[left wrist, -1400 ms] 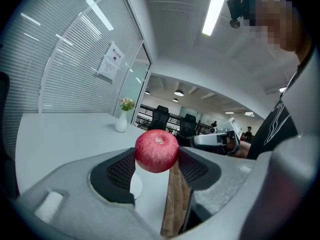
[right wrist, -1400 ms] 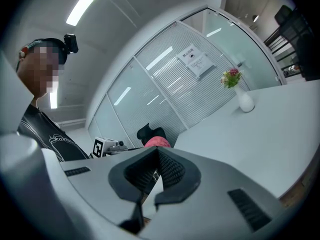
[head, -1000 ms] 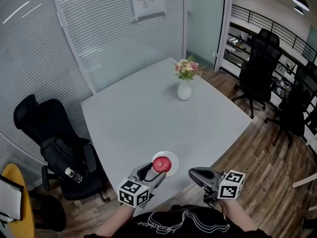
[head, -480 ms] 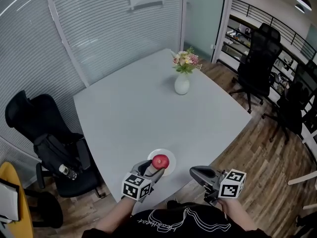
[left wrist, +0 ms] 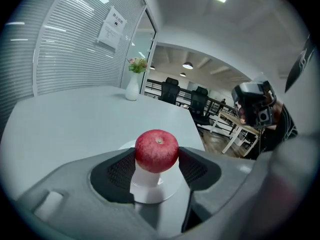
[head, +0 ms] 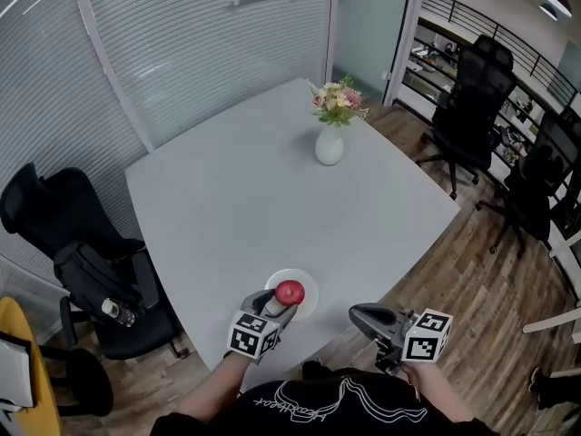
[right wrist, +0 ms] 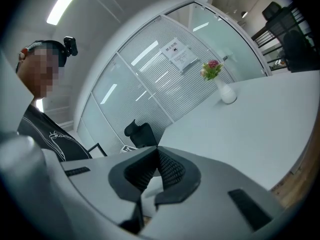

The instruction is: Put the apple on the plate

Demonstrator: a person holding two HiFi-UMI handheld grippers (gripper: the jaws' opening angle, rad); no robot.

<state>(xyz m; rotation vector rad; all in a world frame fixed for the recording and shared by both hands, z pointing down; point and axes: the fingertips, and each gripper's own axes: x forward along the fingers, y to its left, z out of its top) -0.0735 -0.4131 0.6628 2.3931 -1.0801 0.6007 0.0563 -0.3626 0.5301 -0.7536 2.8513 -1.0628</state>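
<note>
Two steps remain, we judge: lowering and letting go. Our left hand-held gripper pinches the apple just over the plate. Our right hand-held gripper is pressed together, empty, right of the plate.

Grey table bears plate (white) and vase.
</note>
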